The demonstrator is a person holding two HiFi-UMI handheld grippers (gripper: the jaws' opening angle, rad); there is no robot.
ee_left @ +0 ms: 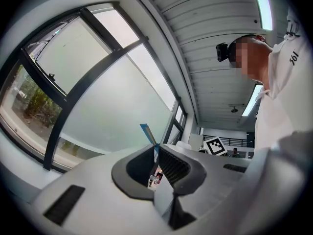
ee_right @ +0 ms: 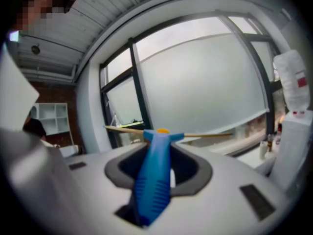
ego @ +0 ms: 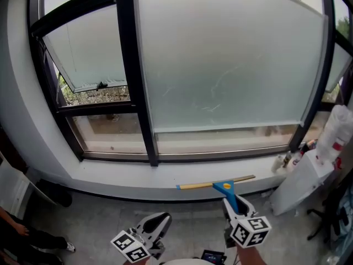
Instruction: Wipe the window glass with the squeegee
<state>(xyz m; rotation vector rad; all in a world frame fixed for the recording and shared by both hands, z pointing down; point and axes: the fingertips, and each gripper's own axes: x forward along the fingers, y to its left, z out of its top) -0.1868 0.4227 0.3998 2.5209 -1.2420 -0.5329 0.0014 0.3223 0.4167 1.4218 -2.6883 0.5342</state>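
Note:
The squeegee has a blue handle [ego: 228,194] and a long tan blade [ego: 216,184] that lies level just above the white sill. My right gripper [ego: 236,207] is shut on the handle, below the big frosted window glass [ego: 220,65]. In the right gripper view the handle [ee_right: 154,180] runs up between the jaws to the blade [ee_right: 205,135], with the glass [ee_right: 205,82] behind it. My left gripper [ego: 160,221] hangs low at the left, shut and holding nothing. From the left gripper view [ee_left: 156,155] one end of the blade [ee_left: 146,132] shows past the jaws.
A black frame post [ego: 138,93] splits the big pane from a tilted-open window [ego: 88,54] at the left. Small bottles [ego: 287,160] stand on the sill [ego: 138,175] at the right, beside a tall white wrapped thing [ego: 309,175]. A person's shoe [ego: 69,247] shows at lower left.

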